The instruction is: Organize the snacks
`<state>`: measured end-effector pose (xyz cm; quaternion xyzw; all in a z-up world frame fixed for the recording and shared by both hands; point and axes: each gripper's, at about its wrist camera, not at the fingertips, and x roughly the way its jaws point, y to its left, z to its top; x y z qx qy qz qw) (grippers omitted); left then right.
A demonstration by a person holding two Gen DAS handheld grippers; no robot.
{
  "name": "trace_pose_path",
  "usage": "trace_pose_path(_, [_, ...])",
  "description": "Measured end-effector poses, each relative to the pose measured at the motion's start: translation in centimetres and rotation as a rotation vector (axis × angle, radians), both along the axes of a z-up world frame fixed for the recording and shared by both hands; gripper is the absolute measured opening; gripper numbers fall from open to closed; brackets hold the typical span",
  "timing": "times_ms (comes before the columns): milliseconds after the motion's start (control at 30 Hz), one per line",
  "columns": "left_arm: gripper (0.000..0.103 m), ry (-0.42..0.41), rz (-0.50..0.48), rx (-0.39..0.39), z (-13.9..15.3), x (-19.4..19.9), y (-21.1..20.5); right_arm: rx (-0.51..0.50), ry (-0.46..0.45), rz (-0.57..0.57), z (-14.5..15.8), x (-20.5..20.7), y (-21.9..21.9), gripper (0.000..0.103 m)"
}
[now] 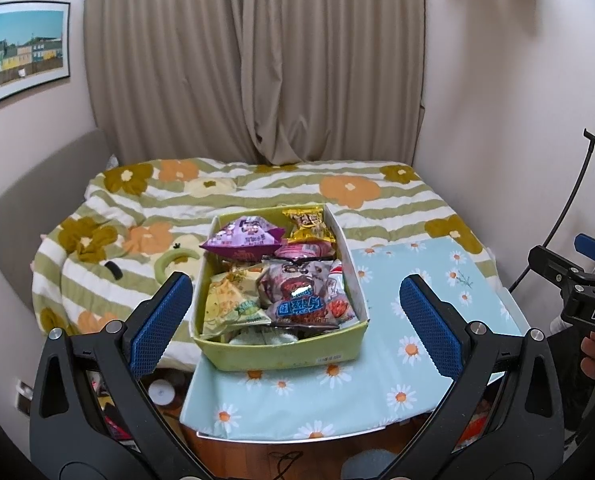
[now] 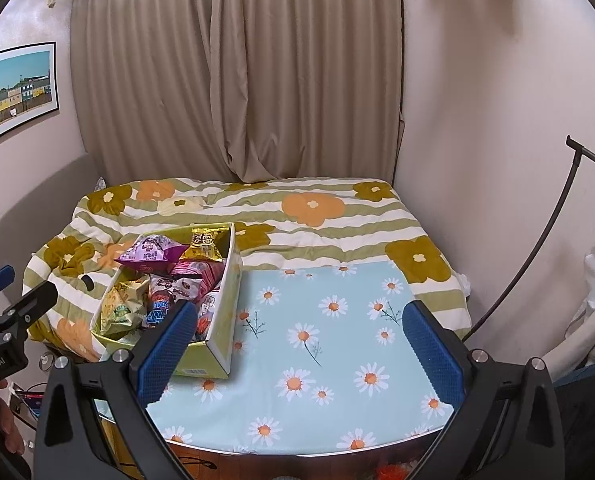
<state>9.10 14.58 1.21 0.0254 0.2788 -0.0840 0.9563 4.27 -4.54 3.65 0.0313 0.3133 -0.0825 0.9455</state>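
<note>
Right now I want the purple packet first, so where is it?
The purple packet lies on top at the far left of the box, beside the yellow packet; in the right wrist view it sits left of centre.

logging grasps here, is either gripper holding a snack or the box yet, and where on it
Nothing is held. The left gripper and right gripper are both open and empty, short of the snack box.

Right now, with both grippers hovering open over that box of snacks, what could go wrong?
The box is heaped, so pulling one packet, like the purple bag, may drag its neighbours out. The box also sits at the left edge of the daisy cloth, partly toward the soft quilt, so a push might tip it. Puffy bags could slip or crush between the jaws.
</note>
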Motion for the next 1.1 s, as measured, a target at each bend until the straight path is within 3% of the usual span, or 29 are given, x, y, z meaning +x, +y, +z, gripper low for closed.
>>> trace_pose_path(600, [0.103, 0.008, 0.0, 0.01, -0.9, -0.1, -0.5, 0.003, 0.0, -0.004, -0.3, -0.1, 0.2, 0.102])
trace_pose_path(1100, [0.103, 0.033, 0.019, -0.027, -1.2, 0.7, -0.1, 0.002, 0.0, -0.006, -0.3, -0.1, 0.3, 0.102])
